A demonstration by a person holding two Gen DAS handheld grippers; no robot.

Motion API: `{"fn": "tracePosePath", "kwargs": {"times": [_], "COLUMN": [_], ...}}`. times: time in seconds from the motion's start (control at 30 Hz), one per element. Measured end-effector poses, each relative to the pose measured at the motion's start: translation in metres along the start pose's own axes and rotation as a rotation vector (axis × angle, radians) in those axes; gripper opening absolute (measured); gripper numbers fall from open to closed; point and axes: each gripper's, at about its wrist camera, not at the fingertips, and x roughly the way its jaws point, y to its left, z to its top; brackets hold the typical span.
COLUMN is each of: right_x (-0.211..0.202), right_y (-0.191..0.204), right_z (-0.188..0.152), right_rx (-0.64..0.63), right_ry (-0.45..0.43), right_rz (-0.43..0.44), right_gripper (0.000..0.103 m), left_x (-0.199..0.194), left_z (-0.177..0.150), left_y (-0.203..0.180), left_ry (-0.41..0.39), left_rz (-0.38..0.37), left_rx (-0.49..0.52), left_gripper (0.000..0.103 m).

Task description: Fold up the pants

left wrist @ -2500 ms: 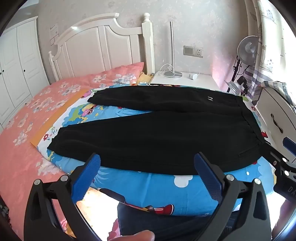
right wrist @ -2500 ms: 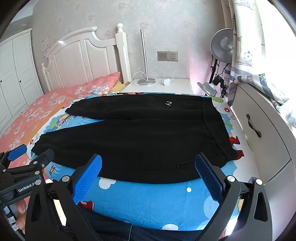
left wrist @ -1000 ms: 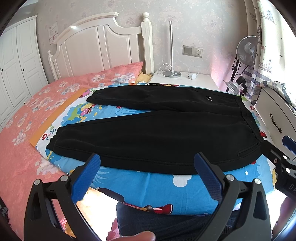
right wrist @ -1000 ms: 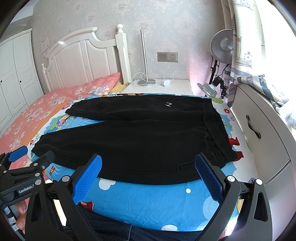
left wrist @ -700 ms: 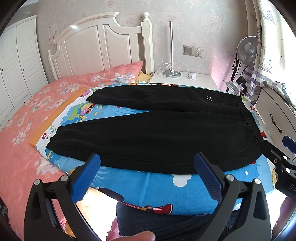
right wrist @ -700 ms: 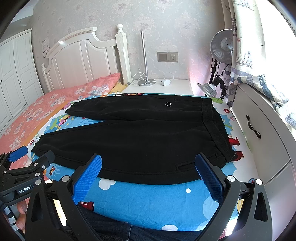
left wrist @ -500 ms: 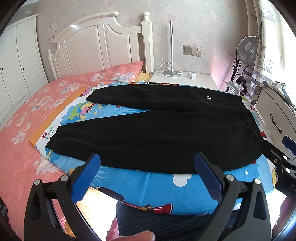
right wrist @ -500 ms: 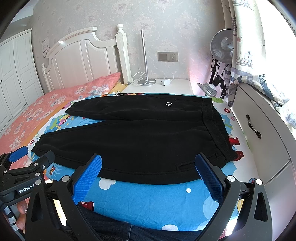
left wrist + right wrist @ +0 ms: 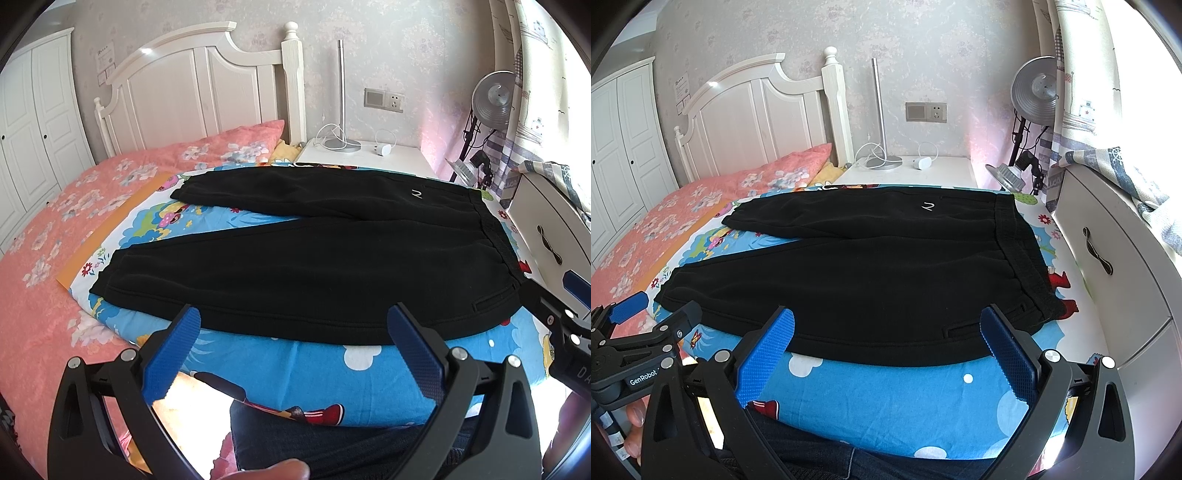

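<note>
Black pants (image 9: 314, 258) lie flat on a blue cartoon sheet (image 9: 332, 369) on the bed, waistband at the right, both legs spread apart toward the left. They also show in the right wrist view (image 9: 868, 273). My left gripper (image 9: 295, 354) is open and empty, held just short of the near edge of the pants. My right gripper (image 9: 886, 354) is open and empty, near the same hem closer to the waistband (image 9: 1023, 254). The left gripper shows at the left of the right wrist view (image 9: 635, 332).
A white headboard (image 9: 184, 96) and pink floral bedding (image 9: 44, 236) lie at the left. A white nightstand (image 9: 369, 155) with a lamp base stands behind. A white drawer cabinet (image 9: 1115, 280) stands close on the right. A fan (image 9: 1034, 92) is by the curtain.
Hardly anything differs: the left wrist view shifts very slightly, and both grippers stay open and short of the pants.
</note>
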Motion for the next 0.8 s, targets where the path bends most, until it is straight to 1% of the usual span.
{"fn": "tracePosePath", "kwargs": {"times": [0.4, 0.53, 0.6, 0.63, 0.67, 0.73, 0.77, 0.8], "right_x": [0.0, 0.002, 0.014, 0.024, 0.034, 0.06, 0.075, 0.095], "right_y": [-0.001, -0.006, -0.017, -0.024, -0.036, -0.059, -0.072, -0.091], "right_z": [-0.002, -0.001, -0.006, -0.01, -0.01, -0.007, -0.003, 0.004], "right_rx": [0.001, 0.007, 0.057, 0.093, 0.121, 0.134, 0.14, 0.167], "right_ry": [0.001, 0.014, 0.045, 0.064, 0.082, 0.135, 0.167, 0.203], "right_rz": [0.001, 0.019, 0.049, 0.059, 0.044, -0.021, -0.049, -0.046], "right_gripper": [0.098, 0.098, 0.098, 0.098, 0.098, 0.098, 0.098, 0.098], "left_x": [0.001, 0.002, 0.006, 0.008, 0.012, 0.024, 0.03, 0.037], "left_z": [-0.004, -0.006, -0.005, -0.005, -0.006, -0.01, -0.011, -0.012], "left_y": [-0.003, -0.004, 0.002, 0.007, 0.009, 0.012, 0.013, 0.012], "left_ry": [0.005, 0.008, 0.008, -0.001, -0.008, -0.021, -0.019, -0.002], "left_rz": [-0.001, -0.004, -0.029, -0.07, -0.104, -0.137, -0.142, -0.147], "left_rx": [-0.003, -0.005, -0.02, -0.036, -0.046, -0.047, -0.045, -0.037], "left_gripper": [0.101, 0.101, 0.101, 0.101, 0.101, 0.101, 0.101, 0.101]}}
